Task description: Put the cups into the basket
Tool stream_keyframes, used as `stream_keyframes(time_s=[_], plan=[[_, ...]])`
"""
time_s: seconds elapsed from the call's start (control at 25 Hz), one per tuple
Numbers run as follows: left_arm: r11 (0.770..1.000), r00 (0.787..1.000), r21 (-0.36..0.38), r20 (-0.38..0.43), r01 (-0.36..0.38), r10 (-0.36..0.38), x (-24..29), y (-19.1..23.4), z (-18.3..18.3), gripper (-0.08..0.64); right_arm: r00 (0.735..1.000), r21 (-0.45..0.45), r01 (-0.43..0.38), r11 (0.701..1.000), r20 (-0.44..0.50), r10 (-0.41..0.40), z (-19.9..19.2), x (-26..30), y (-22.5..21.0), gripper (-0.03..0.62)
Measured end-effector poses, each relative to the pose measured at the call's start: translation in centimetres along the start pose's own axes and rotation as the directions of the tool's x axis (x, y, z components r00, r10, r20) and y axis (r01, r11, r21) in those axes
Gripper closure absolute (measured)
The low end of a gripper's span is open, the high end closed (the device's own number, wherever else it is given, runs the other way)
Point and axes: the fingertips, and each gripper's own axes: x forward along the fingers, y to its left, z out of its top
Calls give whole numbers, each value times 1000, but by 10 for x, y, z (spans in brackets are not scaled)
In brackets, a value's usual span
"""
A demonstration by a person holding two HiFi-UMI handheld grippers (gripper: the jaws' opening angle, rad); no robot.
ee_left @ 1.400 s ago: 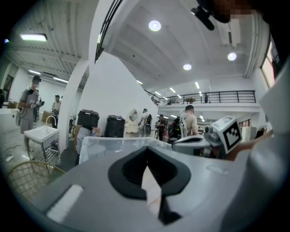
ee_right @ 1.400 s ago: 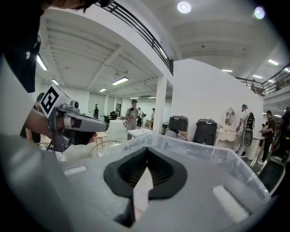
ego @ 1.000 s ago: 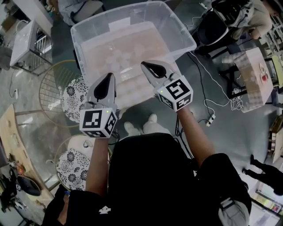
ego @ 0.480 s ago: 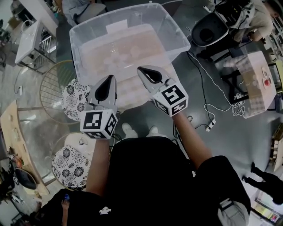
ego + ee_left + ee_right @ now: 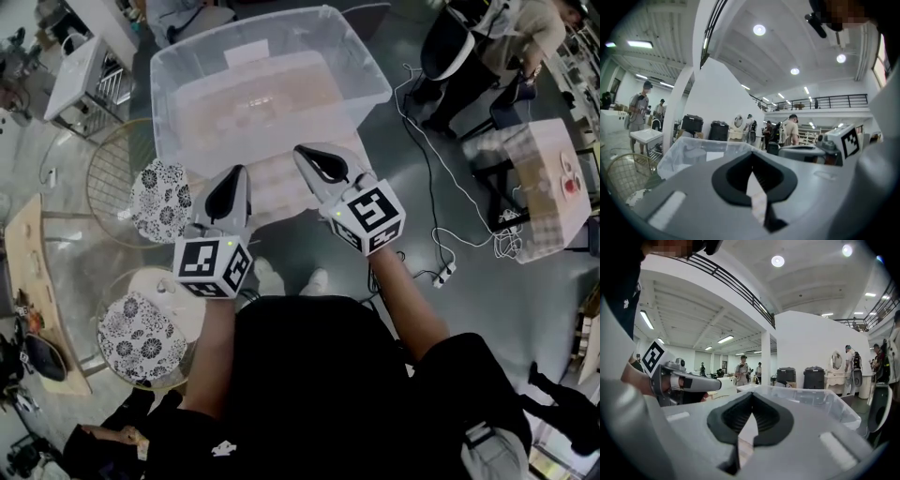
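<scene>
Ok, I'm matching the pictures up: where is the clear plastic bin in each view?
Head view: clear plastic bin, top centre.
Left gripper view: left of centre.
Right gripper view: right of centre.
Shared landmark: the black cases behind it, seen in both gripper views only.

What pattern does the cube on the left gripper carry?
Black-and-white square markers on the cube; head view shows it best.

Grey floor [image 5: 506,319] below, white walls [image 5: 811,338], a railed balcony [image 5: 834,101] and round ceiling lights [image 5: 777,260]
</scene>
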Motion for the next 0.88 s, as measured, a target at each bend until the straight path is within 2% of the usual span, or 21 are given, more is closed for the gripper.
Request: stream_keyframes(time_s=[0.44,0.64,0.88], plan=[[999,1000,43,13,-23,22,-20,-46,-5,555,998,-3,-33,999,57,34,13,-46,16,591],[999,999,29,24,-29,29,-25,-55,-4,555,996,14,-51,999,70,50,12,-55,20,591],[998,999,40,34,-40,39,-32,-59,-5,555,995,-20,-65,998,71,66,11,-57,28,592]])
